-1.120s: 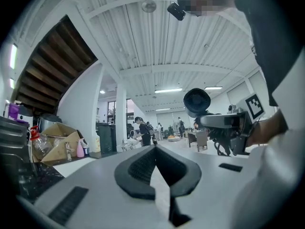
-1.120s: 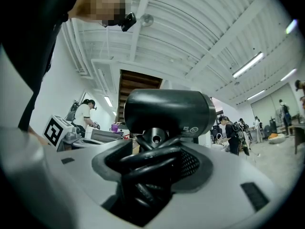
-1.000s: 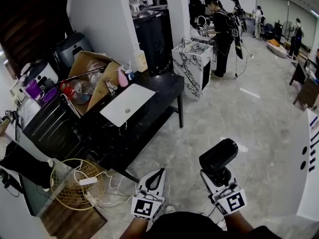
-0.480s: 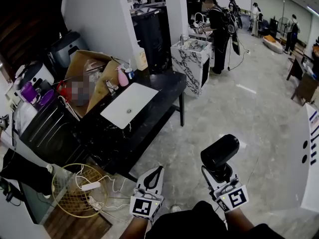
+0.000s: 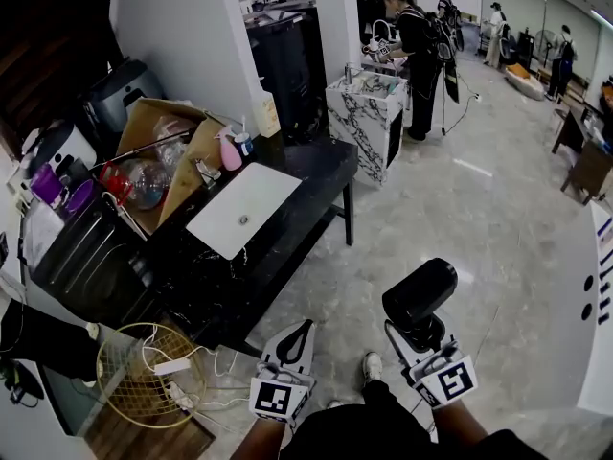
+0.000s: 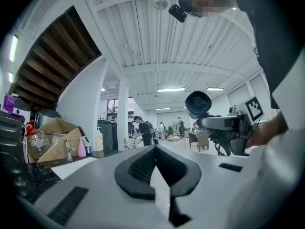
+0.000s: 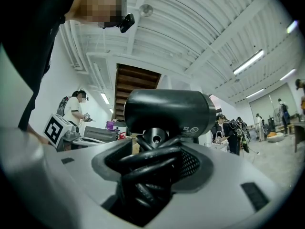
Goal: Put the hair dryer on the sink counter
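Observation:
My right gripper (image 5: 415, 337) is shut on a black hair dryer (image 5: 420, 295), held low over the grey floor with its barrel up. In the right gripper view the hair dryer (image 7: 167, 112) fills the middle, its coiled black cable (image 7: 145, 168) bunched between the jaws of the right gripper (image 7: 155, 147). My left gripper (image 5: 296, 343) hangs beside it, shut and empty; in its own view the left gripper (image 6: 153, 150) has its tips touching, and the hair dryer (image 6: 198, 103) shows to its right. The black sink counter (image 5: 316, 166) with its white basin (image 5: 239, 209) stands ahead to the left, well apart from both grippers.
An open cardboard box (image 5: 168, 127) and a pink bottle (image 5: 231, 149) stand at the counter's back. A wire basket (image 5: 139, 372) with a power strip sits on the floor at the left. A marble sink unit (image 5: 369, 113) and people (image 5: 417, 36) are farther back. White cabinet (image 5: 599, 324) at right.
The whole scene has drifted down and left as I walk toward the counter. A shoe now shows between the grippers. Both grippers keep their places and their grips.

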{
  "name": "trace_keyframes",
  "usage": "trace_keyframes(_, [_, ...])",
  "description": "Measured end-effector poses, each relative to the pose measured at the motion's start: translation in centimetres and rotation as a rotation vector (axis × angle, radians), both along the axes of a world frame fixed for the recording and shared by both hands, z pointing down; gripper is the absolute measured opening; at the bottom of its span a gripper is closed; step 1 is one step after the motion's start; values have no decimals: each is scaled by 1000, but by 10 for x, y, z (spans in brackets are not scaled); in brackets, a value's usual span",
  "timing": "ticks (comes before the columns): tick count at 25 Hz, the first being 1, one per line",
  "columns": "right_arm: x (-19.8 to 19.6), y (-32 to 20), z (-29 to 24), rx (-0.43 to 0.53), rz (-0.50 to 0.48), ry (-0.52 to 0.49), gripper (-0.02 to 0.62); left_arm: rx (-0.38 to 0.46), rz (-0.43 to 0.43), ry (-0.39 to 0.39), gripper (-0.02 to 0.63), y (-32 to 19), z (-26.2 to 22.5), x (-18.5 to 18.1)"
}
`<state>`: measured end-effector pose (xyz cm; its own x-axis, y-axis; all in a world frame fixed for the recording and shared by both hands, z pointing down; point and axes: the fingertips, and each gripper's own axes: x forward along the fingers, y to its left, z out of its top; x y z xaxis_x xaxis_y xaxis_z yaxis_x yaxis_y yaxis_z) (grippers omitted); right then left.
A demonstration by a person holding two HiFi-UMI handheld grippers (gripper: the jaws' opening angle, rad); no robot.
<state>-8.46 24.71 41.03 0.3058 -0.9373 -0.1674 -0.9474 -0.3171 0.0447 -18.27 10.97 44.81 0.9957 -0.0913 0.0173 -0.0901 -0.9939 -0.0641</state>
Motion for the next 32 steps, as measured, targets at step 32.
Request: trace_keyframes(32, [232,-114,12,-53,-213,-126,258,-24,-231,-47,-2,-103,13,209])
